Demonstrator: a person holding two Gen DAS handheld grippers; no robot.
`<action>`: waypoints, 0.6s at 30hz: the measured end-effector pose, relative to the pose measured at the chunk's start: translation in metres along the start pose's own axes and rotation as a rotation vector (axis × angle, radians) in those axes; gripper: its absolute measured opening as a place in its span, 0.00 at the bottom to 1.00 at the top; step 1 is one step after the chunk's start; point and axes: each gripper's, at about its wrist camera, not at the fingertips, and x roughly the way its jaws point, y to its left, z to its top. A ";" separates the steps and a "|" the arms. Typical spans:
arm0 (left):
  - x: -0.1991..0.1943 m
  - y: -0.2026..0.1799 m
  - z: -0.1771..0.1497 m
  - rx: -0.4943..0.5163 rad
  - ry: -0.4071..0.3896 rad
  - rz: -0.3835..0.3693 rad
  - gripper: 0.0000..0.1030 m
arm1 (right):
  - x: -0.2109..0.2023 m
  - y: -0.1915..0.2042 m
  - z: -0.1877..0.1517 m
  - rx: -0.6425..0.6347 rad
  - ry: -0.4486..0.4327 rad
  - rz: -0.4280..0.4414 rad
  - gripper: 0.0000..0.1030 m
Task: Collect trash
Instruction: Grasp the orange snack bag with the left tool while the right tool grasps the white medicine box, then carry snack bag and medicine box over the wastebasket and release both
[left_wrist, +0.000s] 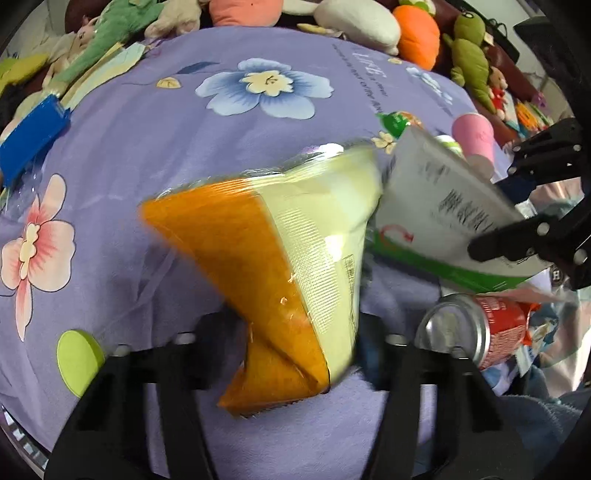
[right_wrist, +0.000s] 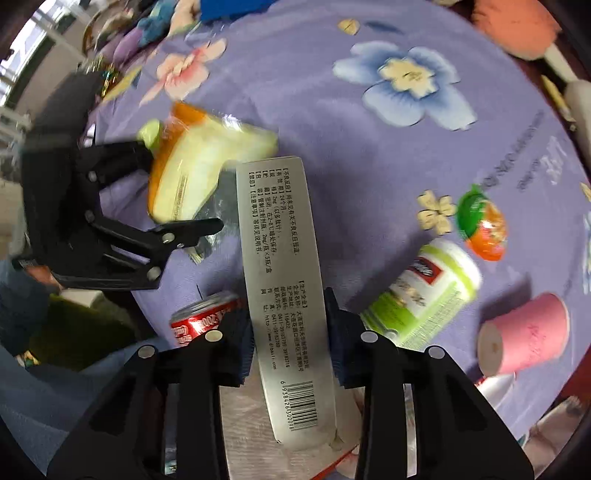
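An orange and cream snack bag (left_wrist: 280, 258) sits between the fingers of my left gripper (left_wrist: 295, 343), and the pads press on its lower end. In the right wrist view the same bag (right_wrist: 195, 166) hangs in the left gripper (right_wrist: 181, 188) above the purple flowered bedsheet (right_wrist: 332, 122). My right gripper (right_wrist: 290, 343) is shut on a long silver-white carton (right_wrist: 280, 258) with printed text and a barcode. The left wrist view shows that carton (left_wrist: 436, 192), edged in green, held by the right gripper (left_wrist: 495, 218) just right of the bag.
A red drink can (right_wrist: 199, 321) lies on its side near both grippers. A green and white bottle (right_wrist: 424, 295), a pink paper cup (right_wrist: 524, 332) and a jelly cup (right_wrist: 480, 221) lie to the right. Plush toys (left_wrist: 417, 33) line the far edge, and a blue box (left_wrist: 33, 140) lies at the left.
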 end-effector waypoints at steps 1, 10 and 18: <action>-0.001 0.000 0.002 -0.005 -0.005 -0.001 0.42 | -0.006 -0.001 -0.001 0.012 -0.014 -0.007 0.31; -0.026 -0.016 0.028 -0.004 -0.077 0.032 0.41 | -0.058 -0.032 -0.026 0.130 -0.118 -0.126 0.31; -0.046 -0.064 0.060 0.074 -0.140 0.001 0.41 | -0.108 -0.074 -0.083 0.282 -0.220 -0.177 0.31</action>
